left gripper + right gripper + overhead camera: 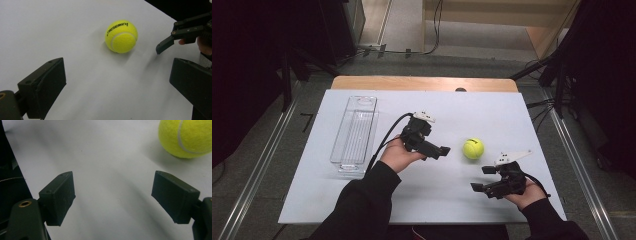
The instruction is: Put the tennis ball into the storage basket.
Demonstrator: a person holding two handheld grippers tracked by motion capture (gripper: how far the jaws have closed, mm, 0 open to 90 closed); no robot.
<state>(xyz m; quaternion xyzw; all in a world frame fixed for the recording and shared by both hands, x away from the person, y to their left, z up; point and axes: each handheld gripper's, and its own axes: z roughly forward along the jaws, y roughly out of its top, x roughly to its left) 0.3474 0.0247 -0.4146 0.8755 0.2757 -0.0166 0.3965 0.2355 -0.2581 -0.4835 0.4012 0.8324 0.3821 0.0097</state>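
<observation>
The ball (473, 148) rests on the white bench (422, 210), right of centre and nearer the front edge than the back. It lies free, touching neither tool.

The left tongs (444, 151) point toward the ball from its left side and stop near it without contact. The jaws stand wide apart; in the left gripper view the ball (121, 36) sits ahead of the gap and slightly above its centre line.

The right tongs (482, 178) are held low near the front right corner of the bench, jaws also wide apart and empty. In the right gripper view the ball (186, 137) lies off to the upper right, outside the line of the jaws.

A clear tray (354, 134) lies along the left side of the bench, well apart from the ball.

Step in hand, by judgement: approach to the ball before grasping, with the left tongs better aligned.

Next move calls for:
1. Advance the left tongs until the jaws straddle the ball at its widest part.
2. Keep the jaws low and level, since a round ball may roll if nudged on one side.
3. Close evenly.
</observation>
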